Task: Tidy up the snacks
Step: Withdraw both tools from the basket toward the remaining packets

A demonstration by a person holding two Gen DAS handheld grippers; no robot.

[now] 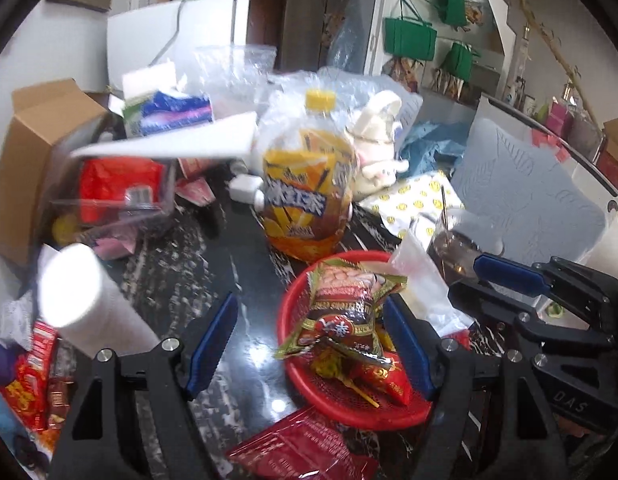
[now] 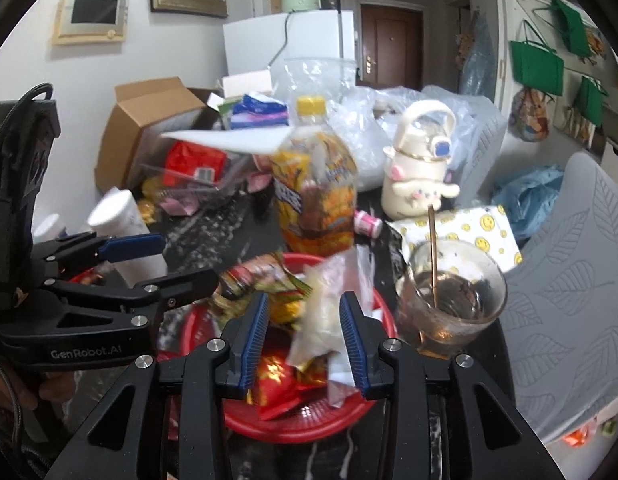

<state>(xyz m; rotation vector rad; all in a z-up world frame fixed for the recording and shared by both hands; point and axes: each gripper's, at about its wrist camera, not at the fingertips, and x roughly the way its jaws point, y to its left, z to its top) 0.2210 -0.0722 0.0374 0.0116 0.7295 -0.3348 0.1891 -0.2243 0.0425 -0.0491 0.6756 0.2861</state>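
A dark, glossy marbled tabletop (image 1: pixel 245 280) fills the middle of both views and is crowded: a yellow-capped iced tea bottle (image 1: pixel 305 184) stands at centre, a brown cardboard box (image 1: pixel 41 152) sits at the left edge, a clear bin (image 1: pixel 117 196) with a red packet lies beside it, and a cream cartoon-shaped flask (image 2: pixel 419 168) stands right of the bottle. Behind, at the top of the frames, are a white fridge (image 2: pixel 289 40), a brown door (image 2: pixel 391 44) and green bags (image 2: pixel 535 66) hung on the wall at upper right. The red basket (image 1: pixel 349 404) sits at lower centre with snack packets (image 1: pixel 345 308) heaped in it. The left gripper (image 1: pixel 309 344) is spread wide with nothing between its blue pads (image 1: pixel 213 340); its right pad stands over the basket's rim, the left one over bare tabletop. The right gripper (image 2: pixel 305 344) stands narrowly apart over the basket with a clear plastic packet of pale contents (image 2: pixel 325 312) between its pads (image 2: pixel 255 344); blur hides whether the pads press on it, so I cannot tell if it is pinched. Just right of that gripper stands a glass (image 2: pixel 449 300) with a thin stick in it, close to the basket's rim, and a grey leaf-patterned mat (image 2: pixel 569 280) walls off the right side. A white cylinder (image 1: pixel 85 300) lies at lower left, more red packets (image 1: pixel 29 380) beyond it. Open tabletop shows mainly between basket, cylinder and bottle.
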